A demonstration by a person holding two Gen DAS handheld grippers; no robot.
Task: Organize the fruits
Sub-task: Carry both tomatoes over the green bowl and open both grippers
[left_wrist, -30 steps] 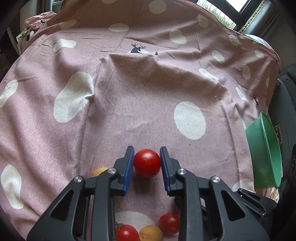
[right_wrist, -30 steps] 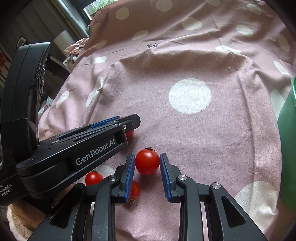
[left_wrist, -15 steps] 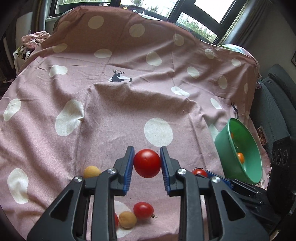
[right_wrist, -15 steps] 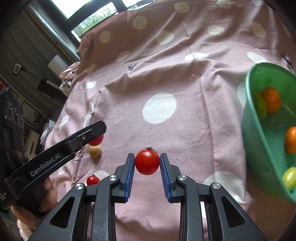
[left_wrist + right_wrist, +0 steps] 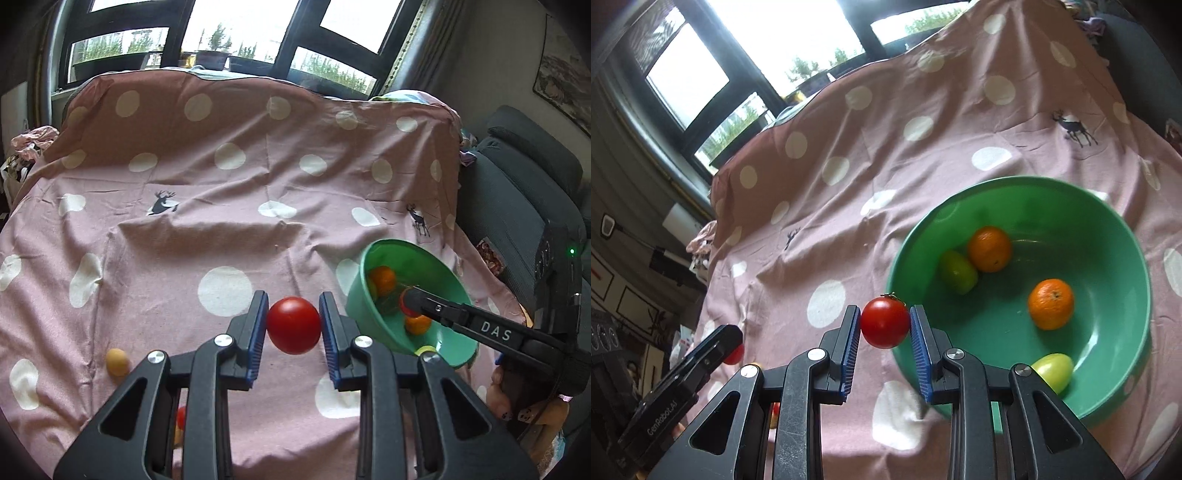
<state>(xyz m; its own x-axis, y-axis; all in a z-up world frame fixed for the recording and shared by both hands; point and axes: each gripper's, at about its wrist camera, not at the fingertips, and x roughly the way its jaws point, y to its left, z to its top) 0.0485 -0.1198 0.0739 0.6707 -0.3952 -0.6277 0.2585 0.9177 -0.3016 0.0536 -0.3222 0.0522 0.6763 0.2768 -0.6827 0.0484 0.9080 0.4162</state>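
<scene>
Pink spotted cloth (image 5: 221, 229) covers the surface under a green bowl (image 5: 1108, 221) holding two oranges (image 5: 990, 248) and two green fruits (image 5: 958, 272). The left gripper (image 5: 293, 325) clamps a red tomato (image 5: 293, 325); the right gripper (image 5: 884, 323) clamps a stemmed tomato (image 5: 884, 323) at the bowl's rim. A small yellow fruit (image 5: 117, 362) lies on the cloth.

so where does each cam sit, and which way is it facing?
Left wrist: on the left tongs, looking along them and down over the spotted cloth; they grip a tomato.
Right wrist: on the right tongs, aimed down at the green bowl; they grip another tomato.
Shared: bowl, cloth, each other's tongs.
</scene>
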